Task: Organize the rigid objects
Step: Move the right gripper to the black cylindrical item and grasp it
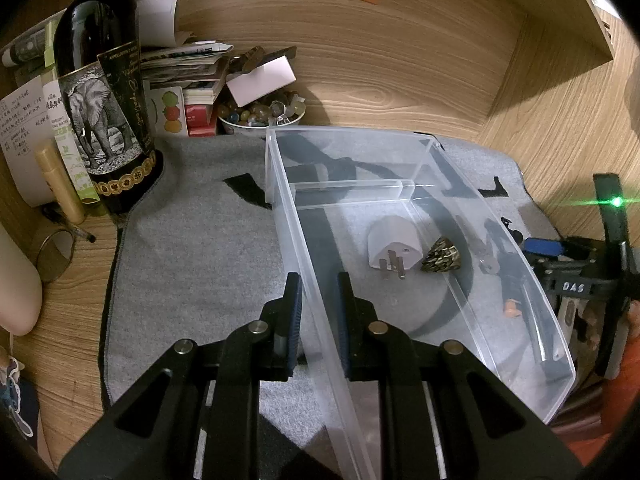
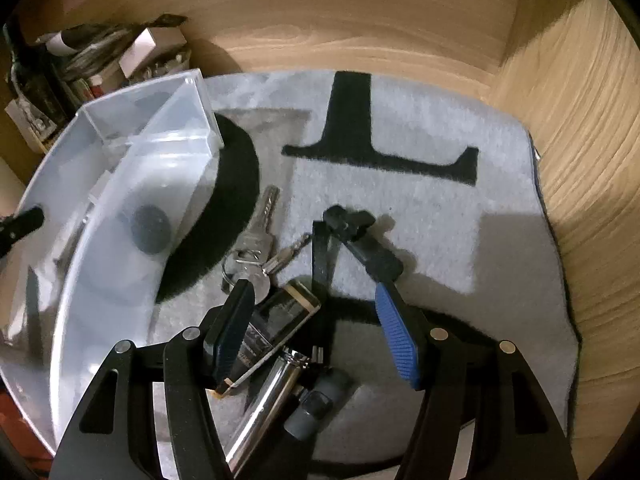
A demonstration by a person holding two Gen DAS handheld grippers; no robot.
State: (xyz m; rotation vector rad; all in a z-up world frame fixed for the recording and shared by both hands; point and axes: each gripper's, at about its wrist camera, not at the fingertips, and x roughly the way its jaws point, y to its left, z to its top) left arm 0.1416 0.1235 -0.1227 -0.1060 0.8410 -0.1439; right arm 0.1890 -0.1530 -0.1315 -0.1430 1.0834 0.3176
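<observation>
Blurred bin contents (dark disc)

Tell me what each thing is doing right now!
Left gripper: shut on the bin wall.
Right gripper: open, above the pile on the mat.
Bin: upright, no lid.
Plug: lying in the bin.
Keys: lying on the mat, outside the bin.
Lighter: flat on the mat, not gripped.
Bottle: standing upright.
</observation>
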